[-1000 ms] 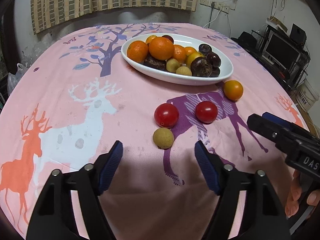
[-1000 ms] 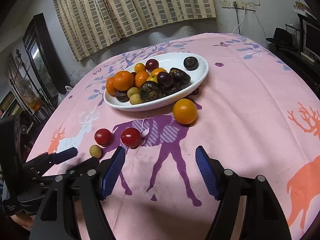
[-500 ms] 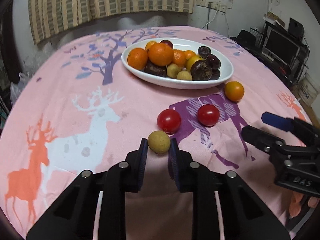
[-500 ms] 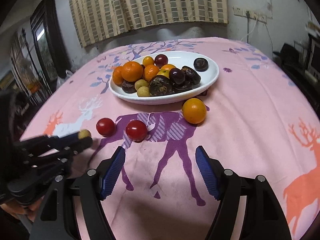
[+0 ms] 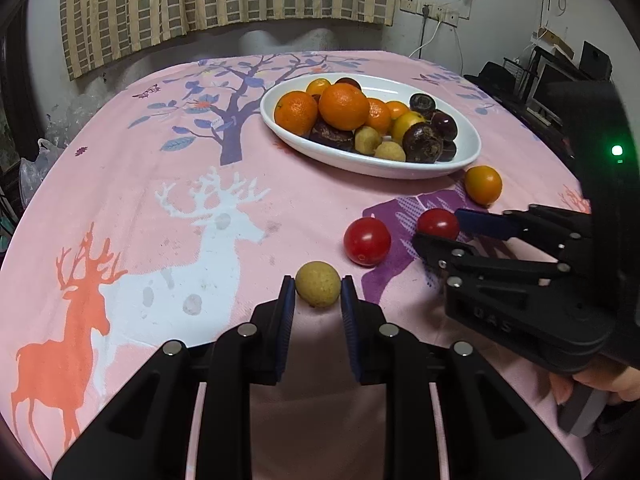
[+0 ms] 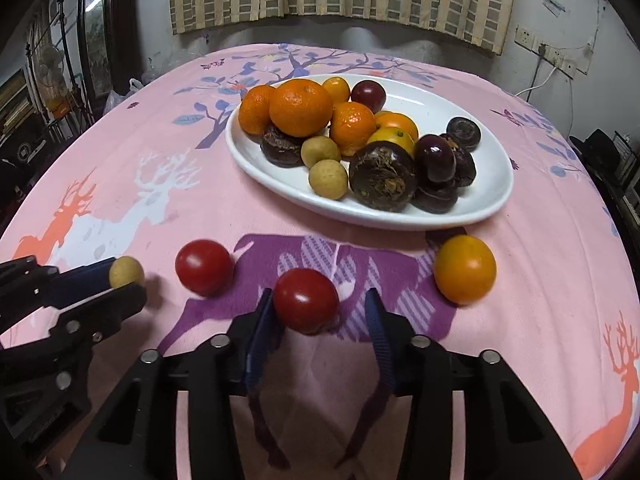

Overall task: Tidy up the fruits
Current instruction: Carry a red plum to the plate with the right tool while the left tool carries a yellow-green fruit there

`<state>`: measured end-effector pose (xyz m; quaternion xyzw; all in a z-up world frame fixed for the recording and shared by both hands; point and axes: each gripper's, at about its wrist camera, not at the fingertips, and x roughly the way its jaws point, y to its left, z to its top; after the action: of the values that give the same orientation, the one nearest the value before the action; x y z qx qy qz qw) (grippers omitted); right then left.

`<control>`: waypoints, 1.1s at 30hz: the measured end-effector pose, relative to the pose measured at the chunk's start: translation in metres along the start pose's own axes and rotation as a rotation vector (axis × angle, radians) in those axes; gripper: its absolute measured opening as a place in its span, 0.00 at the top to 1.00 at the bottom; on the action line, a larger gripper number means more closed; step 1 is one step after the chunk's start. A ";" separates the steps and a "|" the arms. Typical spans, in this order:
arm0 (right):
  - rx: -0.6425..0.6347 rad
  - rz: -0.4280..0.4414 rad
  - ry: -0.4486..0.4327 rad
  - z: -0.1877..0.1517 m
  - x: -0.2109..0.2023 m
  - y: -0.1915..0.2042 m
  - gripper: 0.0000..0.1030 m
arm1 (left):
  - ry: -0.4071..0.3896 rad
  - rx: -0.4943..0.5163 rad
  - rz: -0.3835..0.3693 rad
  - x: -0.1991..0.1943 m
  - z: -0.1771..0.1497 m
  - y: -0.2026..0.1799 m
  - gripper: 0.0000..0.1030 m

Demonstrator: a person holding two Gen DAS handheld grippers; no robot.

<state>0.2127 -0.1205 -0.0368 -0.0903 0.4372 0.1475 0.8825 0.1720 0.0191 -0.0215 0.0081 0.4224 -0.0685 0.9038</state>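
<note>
While clenched on a rough round longan (image 5: 318, 283), left claw (image 5: 317, 304); right claw (image 6: 320, 312) released around glossy tomato (image 6: 306, 300).

I see a checked curtain (image 5: 224, 0) on the far wall, sockets (image 5: 430, 10) right, dark cabinet (image 6: 100, 28) left.
</note>
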 end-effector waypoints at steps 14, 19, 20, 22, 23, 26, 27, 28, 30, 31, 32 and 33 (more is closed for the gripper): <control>0.090 0.089 -0.147 -0.002 -0.064 -0.035 0.72 | -0.039 -0.015 -0.046 -0.023 0.028 -0.006 0.78; 0.119 0.088 -0.227 0.024 -0.076 -0.052 0.72 | -0.091 0.022 -0.036 -0.024 0.076 -0.022 0.78; 0.126 0.089 -0.240 0.031 -0.075 -0.056 0.72 | -0.105 0.027 -0.031 -0.022 0.088 -0.025 0.78; 0.141 0.087 -0.256 0.046 -0.069 -0.063 0.72 | -0.116 0.030 -0.024 -0.015 0.107 -0.029 0.78; 0.155 0.090 -0.257 0.053 -0.064 -0.067 0.72 | -0.117 0.025 -0.027 -0.010 0.116 -0.029 0.78; 0.192 0.114 -0.234 0.071 -0.043 -0.079 0.72 | -0.092 0.004 -0.008 0.014 0.140 -0.029 0.78; 0.200 0.112 -0.223 0.076 -0.036 -0.082 0.72 | -0.082 0.002 0.003 0.021 0.145 -0.029 0.78; 0.205 0.112 -0.210 0.080 -0.028 -0.084 0.72 | -0.073 0.003 0.013 0.029 0.149 -0.029 0.78; 0.205 0.111 -0.186 0.087 -0.013 -0.087 0.72 | -0.064 0.006 0.035 0.042 0.157 -0.030 0.78; 0.203 0.106 -0.179 0.089 -0.008 -0.088 0.72 | -0.063 0.009 0.041 0.048 0.161 -0.031 0.78; 0.204 0.101 -0.173 0.091 -0.001 -0.089 0.72 | -0.061 0.011 0.044 0.052 0.162 -0.030 0.78; 0.207 0.101 -0.167 0.093 0.004 -0.090 0.70 | -0.055 0.011 0.048 0.057 0.164 -0.030 0.78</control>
<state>0.3141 -0.1774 0.0188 0.0360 0.3791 0.1530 0.9119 0.3297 -0.0295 0.0416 0.0211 0.3965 -0.0492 0.9165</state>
